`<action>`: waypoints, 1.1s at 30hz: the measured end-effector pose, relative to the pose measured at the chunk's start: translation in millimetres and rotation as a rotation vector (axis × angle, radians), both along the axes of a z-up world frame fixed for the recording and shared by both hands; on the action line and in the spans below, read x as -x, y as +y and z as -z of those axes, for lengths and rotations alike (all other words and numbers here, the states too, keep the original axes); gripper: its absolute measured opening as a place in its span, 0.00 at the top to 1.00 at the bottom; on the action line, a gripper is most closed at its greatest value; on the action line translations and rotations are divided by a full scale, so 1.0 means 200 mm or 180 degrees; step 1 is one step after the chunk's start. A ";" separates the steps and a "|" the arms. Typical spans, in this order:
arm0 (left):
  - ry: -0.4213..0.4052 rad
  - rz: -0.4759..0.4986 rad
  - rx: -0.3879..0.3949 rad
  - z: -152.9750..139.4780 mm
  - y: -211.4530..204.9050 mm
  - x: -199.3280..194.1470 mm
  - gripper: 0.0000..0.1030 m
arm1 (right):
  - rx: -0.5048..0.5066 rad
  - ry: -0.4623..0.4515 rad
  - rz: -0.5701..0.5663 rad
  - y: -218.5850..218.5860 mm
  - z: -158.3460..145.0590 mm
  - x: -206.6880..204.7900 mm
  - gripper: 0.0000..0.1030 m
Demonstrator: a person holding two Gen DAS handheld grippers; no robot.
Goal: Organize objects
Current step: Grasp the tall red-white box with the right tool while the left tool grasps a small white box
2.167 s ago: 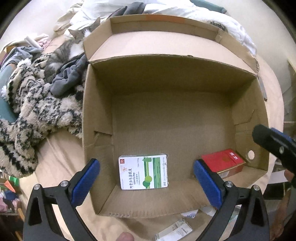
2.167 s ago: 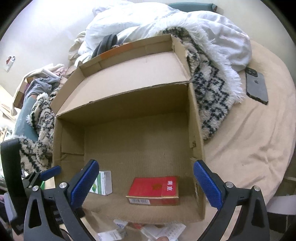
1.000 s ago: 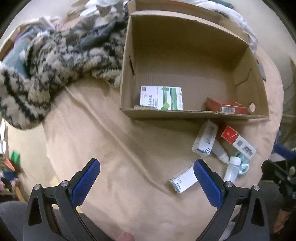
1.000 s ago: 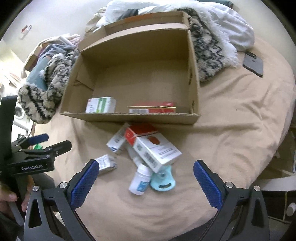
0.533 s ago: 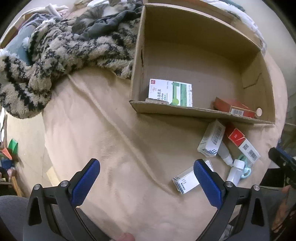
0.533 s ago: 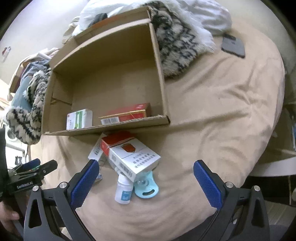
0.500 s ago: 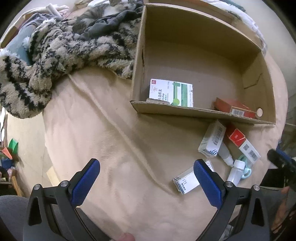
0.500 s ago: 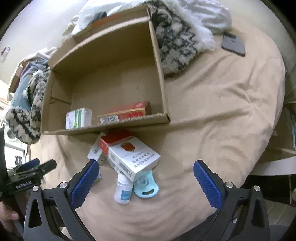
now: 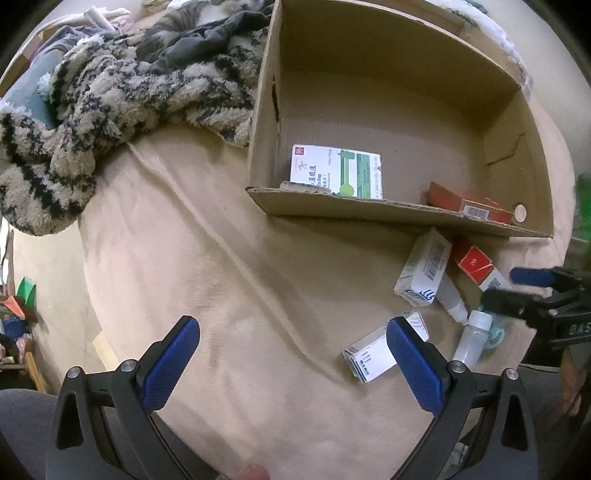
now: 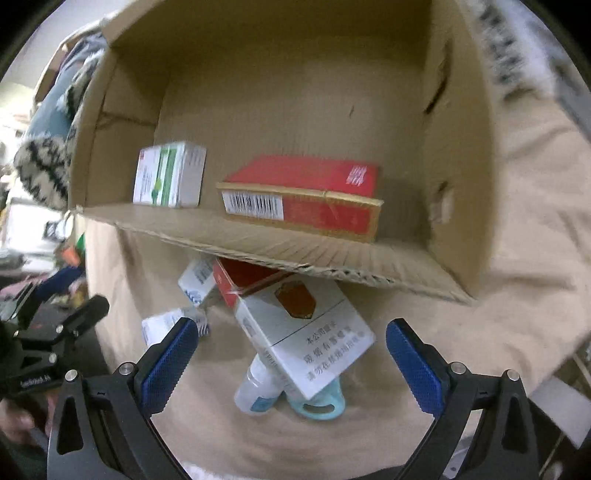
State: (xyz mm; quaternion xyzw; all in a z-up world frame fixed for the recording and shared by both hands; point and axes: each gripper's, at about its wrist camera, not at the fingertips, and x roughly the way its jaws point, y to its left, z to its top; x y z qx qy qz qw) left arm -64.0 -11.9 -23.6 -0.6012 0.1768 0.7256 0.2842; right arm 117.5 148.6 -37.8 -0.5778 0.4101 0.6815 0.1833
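A cardboard box point(image 9: 369, 212) point(image 10: 288, 254) lies on the tan bedsheet holding a green-and-white carton point(image 9: 336, 171) point(image 10: 170, 173) and a red pack point(image 9: 469, 206) point(image 10: 306, 195). In front of the box lie a white-and-red cigarette pack point(image 10: 303, 332) point(image 9: 476, 266), white cartons point(image 9: 424, 269) point(image 9: 384, 347), small white bottles point(image 9: 472, 336) point(image 10: 255, 387) and a light-blue item point(image 10: 317, 402). My right gripper point(image 10: 288, 350) point(image 9: 535, 291) is open, close over the cigarette pack. My left gripper point(image 9: 291, 354) point(image 10: 62, 306) is open over bare sheet, its right pad beside the low white carton.
A fuzzy black-and-cream blanket point(image 9: 122, 96) and a tabby cat point(image 9: 177, 22) lie left of the box. The bed's edge drops off at the left, with floor clutter point(image 9: 18, 299) below. A patterned throw point(image 10: 517, 48) lies right of the box.
Both grippers pulled back from inside the box, open throughout. In the last half second the right gripper dropped close to the loose pile; the left one barely shifted.
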 end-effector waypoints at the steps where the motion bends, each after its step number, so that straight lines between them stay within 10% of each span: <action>1: 0.0001 0.0011 -0.0001 0.00 0.00 0.00 0.02 | -0.0003 -0.0040 -0.0019 0.01 0.02 0.00 0.00; 12: 0.0002 0.0083 0.0024 0.01 0.02 0.00 0.02 | -0.0117 -0.0085 -0.0223 -0.02 0.09 0.08 0.00; 20: 0.0008 0.0118 0.0040 0.01 0.02 0.00 0.02 | -0.0281 -0.0054 -0.0337 -0.07 0.04 0.09 0.41; 22: -0.0001 0.0124 0.0039 0.01 0.02 0.00 0.02 | -0.0339 -0.0032 -0.0305 -0.10 0.00 0.09 0.67; 33: 0.0028 0.0233 0.0005 0.01 0.01 0.00 0.02 | -0.0763 0.0192 -0.0338 -0.33 -0.25 0.11 0.78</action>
